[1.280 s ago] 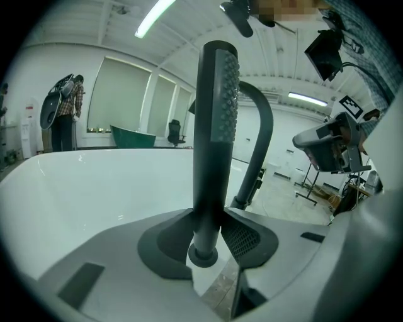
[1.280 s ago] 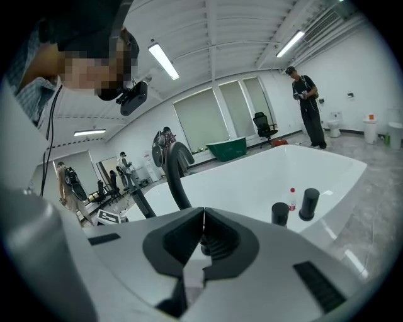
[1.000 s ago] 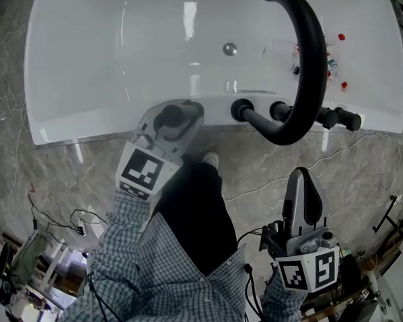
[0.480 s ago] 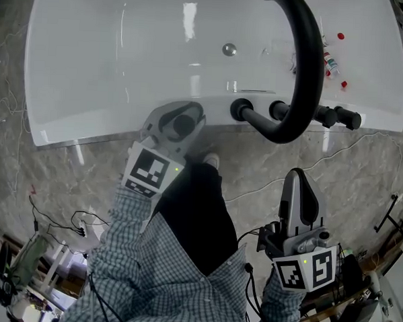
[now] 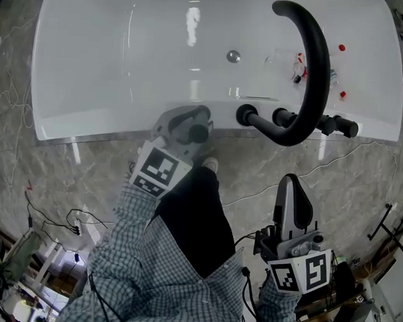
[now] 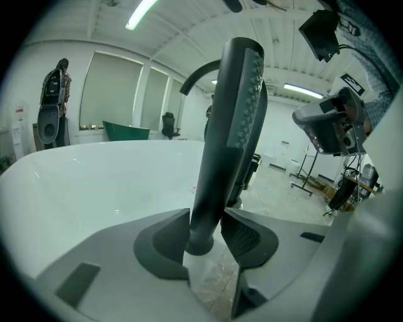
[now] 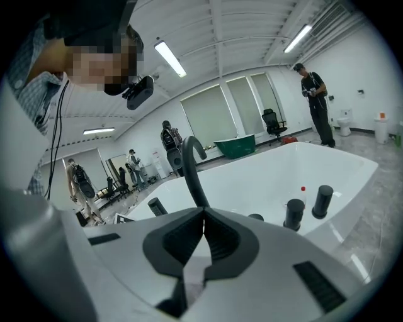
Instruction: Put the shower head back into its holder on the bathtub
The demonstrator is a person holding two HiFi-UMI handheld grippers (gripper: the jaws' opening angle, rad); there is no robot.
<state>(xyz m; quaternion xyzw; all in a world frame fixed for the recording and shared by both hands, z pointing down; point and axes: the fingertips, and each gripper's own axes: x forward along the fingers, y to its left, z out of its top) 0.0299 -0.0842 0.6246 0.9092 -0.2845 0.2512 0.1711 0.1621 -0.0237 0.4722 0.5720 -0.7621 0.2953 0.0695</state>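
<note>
Black spout [image 5: 319, 69]; small bottles [image 5: 298, 69]; cables [image 5: 45, 219] on floor [image 5: 86, 168].

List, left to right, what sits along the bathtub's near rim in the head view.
left gripper, clamped on the shower head → faucet base → first knob → second knob → end knob

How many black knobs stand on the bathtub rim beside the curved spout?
3, along the bathtub rim, right of the spout base: first knob beside it, second knob partly behind the spout's curve, third knob at the far end. The spout may hide more.
</note>
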